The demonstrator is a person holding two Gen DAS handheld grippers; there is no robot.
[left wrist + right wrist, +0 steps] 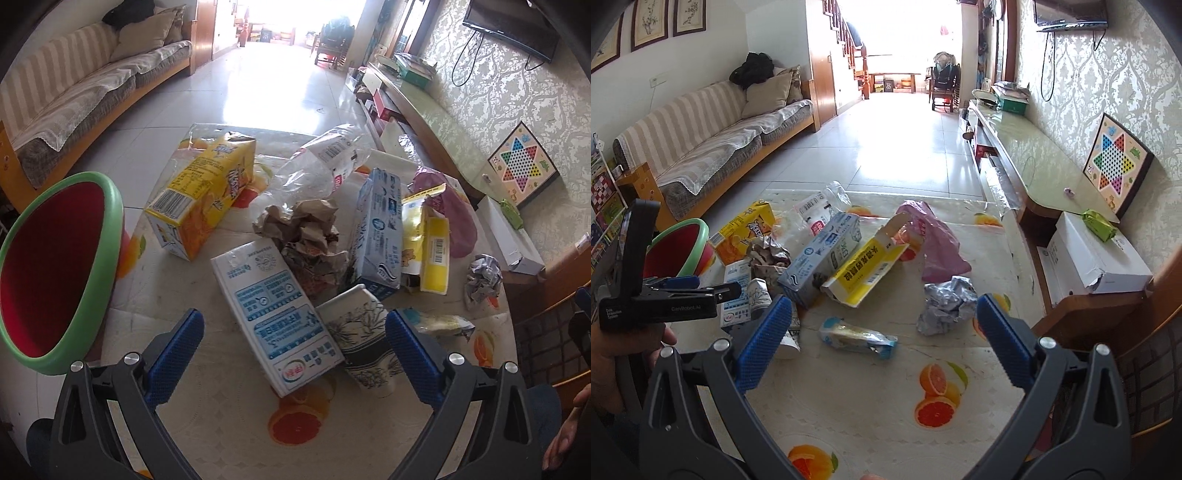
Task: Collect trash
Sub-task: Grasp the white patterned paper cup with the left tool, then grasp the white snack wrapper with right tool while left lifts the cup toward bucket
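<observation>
Trash lies scattered on a fruit-print tablecloth [871, 402]. My left gripper [295, 325] is open, its blue pads astride a white and blue milk carton [273, 317] and a flattened paper cup [364, 332], touching neither. Beyond them lie crumpled brown paper [306, 236], a yellow juice box [203, 192] and a clear bottle [325, 158]. My right gripper [882, 306] is open above a small wrapper [857, 338], with a crumpled foil ball [945, 306] just right of it. A green-rimmed red bin [55, 266] stands at the left.
A blue toothpaste box [823, 254], an open yellow box [864, 273] and a pink bag [938, 243] lie farther back. My left gripper [713, 290] shows at the left, held by a hand. A sofa [713, 140] runs along the left, a low cabinet [1034, 155] along the right.
</observation>
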